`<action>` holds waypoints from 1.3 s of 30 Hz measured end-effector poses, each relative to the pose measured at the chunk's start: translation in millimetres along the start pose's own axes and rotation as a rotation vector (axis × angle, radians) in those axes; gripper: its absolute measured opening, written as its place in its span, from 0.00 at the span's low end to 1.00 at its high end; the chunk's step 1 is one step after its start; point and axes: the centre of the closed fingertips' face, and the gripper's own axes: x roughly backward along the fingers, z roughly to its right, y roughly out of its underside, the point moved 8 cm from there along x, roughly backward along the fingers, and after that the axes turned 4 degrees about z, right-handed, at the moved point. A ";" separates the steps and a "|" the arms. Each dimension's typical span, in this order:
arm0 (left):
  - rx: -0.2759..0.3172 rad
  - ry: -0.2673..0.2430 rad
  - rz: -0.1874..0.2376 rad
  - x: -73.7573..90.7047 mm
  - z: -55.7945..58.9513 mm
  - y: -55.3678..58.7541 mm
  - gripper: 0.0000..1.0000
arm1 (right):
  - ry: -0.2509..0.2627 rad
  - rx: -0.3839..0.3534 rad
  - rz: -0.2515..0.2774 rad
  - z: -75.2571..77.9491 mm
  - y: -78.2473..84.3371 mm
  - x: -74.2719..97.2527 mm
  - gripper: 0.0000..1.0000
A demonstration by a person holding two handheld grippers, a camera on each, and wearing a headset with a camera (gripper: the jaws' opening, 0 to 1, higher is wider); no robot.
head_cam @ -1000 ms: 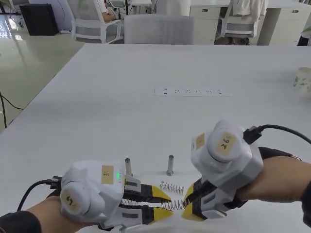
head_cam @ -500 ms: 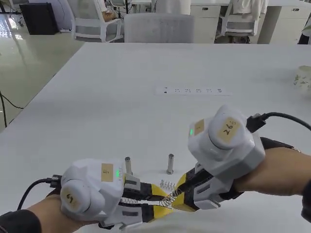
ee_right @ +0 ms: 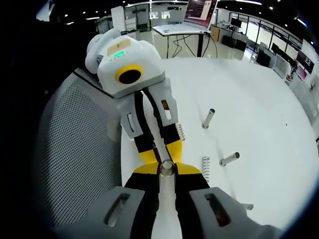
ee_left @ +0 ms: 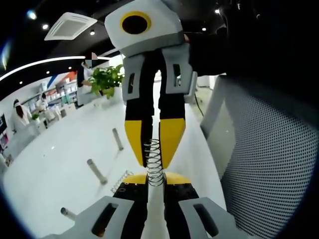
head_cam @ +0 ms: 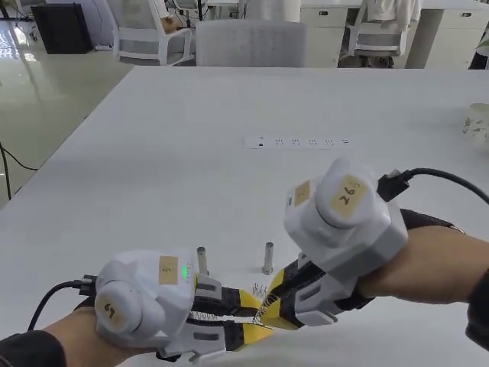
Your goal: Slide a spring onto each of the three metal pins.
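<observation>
pins (ee_right: 229, 159), all three, stood bare on the worktop (head_cam: 229, 191), so no step was done; left hand-held gripper (ee_left: 155, 180) and right hand-held gripper (ee_right: 167, 172) both pinched one spring (ee_left: 154, 162) near them.

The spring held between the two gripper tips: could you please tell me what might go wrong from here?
1. The spring bridges the left gripper and the right gripper tip to tip; if either lets go before the other grips firmly, it may drop or flick away.
2. A loose spring and an upright pin sit close beside the tips, so a sideways sweep might knock them.
</observation>
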 end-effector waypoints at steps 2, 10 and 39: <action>0.003 0.001 0.000 -0.3 0.1 0.3 0.02 | 0.000 -0.001 0.000 -0.1 0.2 -0.3 0.08; 0.020 -0.010 0.002 0.9 -1.2 0.9 0.07 | 0.016 0.000 -0.003 3.3 -0.6 4.2 0.08; 0.137 -0.157 0.027 35.0 -9.5 17.0 0.39 | 0.114 -0.060 -0.024 30.2 21.0 40.7 0.08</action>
